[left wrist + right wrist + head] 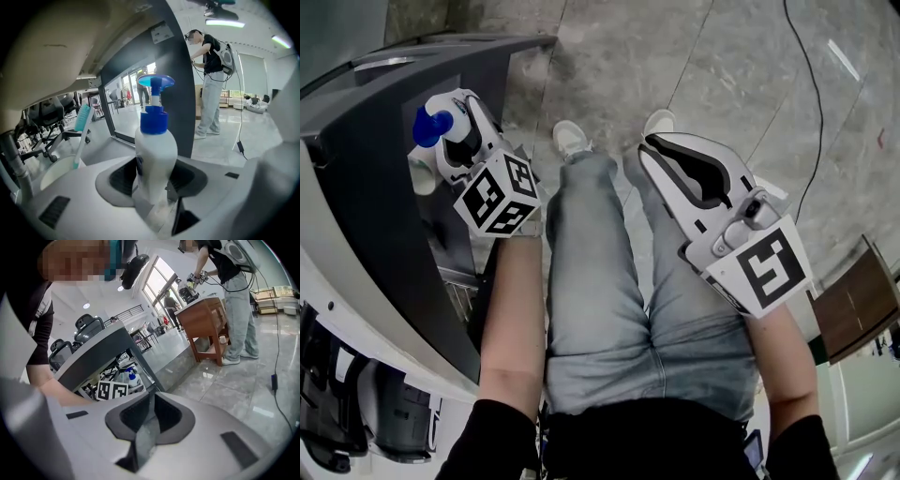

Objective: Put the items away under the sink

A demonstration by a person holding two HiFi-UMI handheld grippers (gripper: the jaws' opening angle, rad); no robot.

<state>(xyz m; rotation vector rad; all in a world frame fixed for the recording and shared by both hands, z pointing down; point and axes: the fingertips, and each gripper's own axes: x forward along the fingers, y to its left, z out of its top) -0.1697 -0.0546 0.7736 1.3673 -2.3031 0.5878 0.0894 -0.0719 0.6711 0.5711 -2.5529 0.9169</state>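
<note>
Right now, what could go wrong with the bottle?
The left gripper holds the bottle low down, so it could tip. Its blue pump might bump the dark panel behind. The cup with a toothbrush stands near and could get knocked.

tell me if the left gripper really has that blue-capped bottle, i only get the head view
observer: yes. In the left gripper view the left gripper has its jaws closed on the white body of the pump bottle, which stands upright between them.
operator: anything beside it in there
observer: a toothbrush with teal bristles stands in a white cup, left of the bottle in that view.
operator: and the other one, empty
observer: yes. The right gripper view shows the right gripper with its jaws together and nothing between them.
</note>
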